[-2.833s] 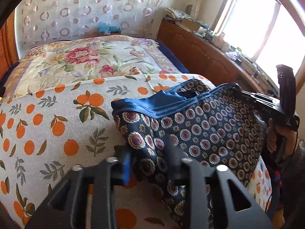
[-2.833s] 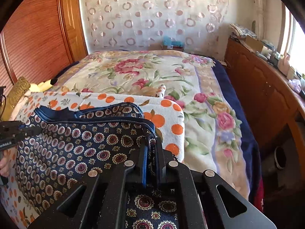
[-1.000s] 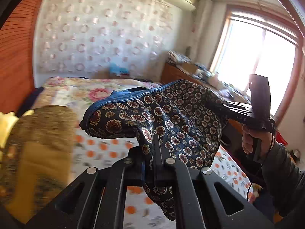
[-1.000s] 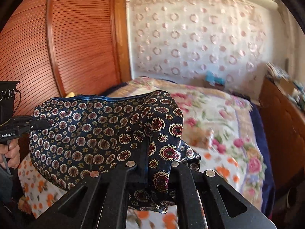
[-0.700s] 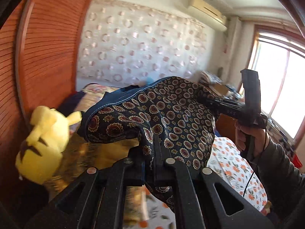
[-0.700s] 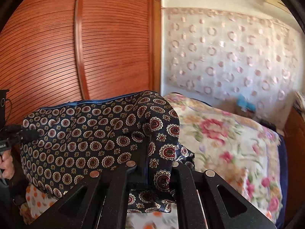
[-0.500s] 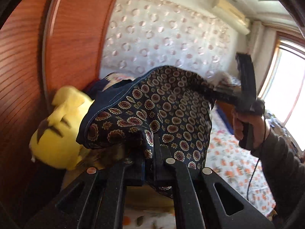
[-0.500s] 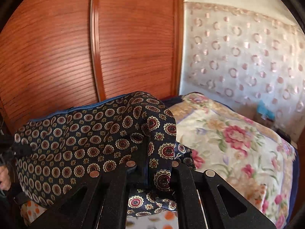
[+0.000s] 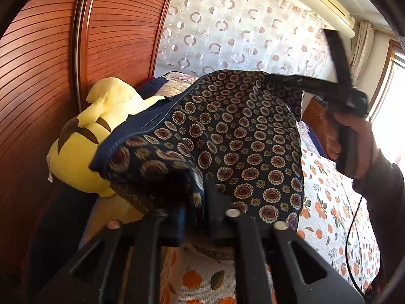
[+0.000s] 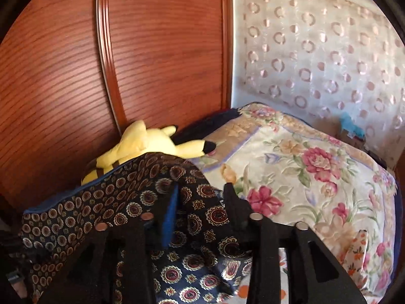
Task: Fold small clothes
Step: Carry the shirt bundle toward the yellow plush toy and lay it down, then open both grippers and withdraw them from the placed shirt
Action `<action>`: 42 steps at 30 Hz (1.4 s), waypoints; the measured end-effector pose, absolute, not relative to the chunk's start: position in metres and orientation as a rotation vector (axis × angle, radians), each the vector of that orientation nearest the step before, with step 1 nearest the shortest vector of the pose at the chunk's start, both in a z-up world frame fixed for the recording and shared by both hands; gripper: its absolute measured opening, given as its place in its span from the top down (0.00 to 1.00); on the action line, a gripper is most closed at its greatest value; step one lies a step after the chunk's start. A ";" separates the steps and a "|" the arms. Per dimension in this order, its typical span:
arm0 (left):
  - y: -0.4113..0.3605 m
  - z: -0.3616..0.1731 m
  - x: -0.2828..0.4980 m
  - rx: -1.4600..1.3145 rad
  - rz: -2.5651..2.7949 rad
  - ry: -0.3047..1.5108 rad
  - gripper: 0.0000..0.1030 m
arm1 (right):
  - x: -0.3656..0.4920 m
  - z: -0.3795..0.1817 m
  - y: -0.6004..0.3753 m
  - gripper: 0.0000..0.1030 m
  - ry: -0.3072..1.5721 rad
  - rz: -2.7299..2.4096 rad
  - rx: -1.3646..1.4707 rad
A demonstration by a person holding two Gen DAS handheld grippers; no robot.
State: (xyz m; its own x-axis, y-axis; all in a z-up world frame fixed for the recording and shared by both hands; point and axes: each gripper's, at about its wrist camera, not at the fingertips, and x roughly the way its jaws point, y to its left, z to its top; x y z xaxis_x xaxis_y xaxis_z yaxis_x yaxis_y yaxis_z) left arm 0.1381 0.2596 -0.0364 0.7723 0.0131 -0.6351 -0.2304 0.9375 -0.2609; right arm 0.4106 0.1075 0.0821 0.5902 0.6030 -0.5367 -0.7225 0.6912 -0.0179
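- Now the patterned shorts (image 9: 235, 136) fill mid-frame, draped over the yellow plush toy (image 9: 83, 139) at left.
- Left gripper (image 9: 196, 210): jaws just been opening, a narrow gap, cloth between them (grip unclear).
- Right gripper (image 10: 201, 197): jaws just been opening, wider, cloth lying loose between.
- Floral bedspread (image 10: 303, 177) lower right.

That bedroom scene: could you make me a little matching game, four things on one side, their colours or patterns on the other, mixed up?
Things:
1. plush toy
2. small garment
3. wardrobe door
4. bed cover

Looks:
A. reddish-brown, ribbed wood
B. pale, with pink flowers
C. yellow, with dark markings
D. dark navy, with round medallions

Pairs: 1-C, 2-D, 3-A, 4-B
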 end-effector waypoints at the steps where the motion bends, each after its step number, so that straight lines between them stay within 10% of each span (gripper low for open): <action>1: 0.260 -0.035 0.136 -0.335 0.134 0.673 0.77 | 0.406 0.086 0.101 0.56 0.507 0.779 -0.232; 12: 0.239 -0.015 0.113 -0.227 0.144 0.627 0.23 | 0.342 0.036 0.059 0.55 0.524 0.818 -0.229; 42: 0.055 0.036 0.101 -0.034 -0.065 0.546 0.22 | 0.088 0.071 -0.184 0.35 0.392 0.443 -0.060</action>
State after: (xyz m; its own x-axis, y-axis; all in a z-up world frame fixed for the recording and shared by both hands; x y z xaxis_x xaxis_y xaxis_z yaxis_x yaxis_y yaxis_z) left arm 0.1006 0.0551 0.0361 0.8528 -0.0712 -0.5173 0.0530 0.9973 -0.0500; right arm 0.0884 -0.1838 0.0708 0.8302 0.4055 -0.3825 -0.4285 0.9031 0.0275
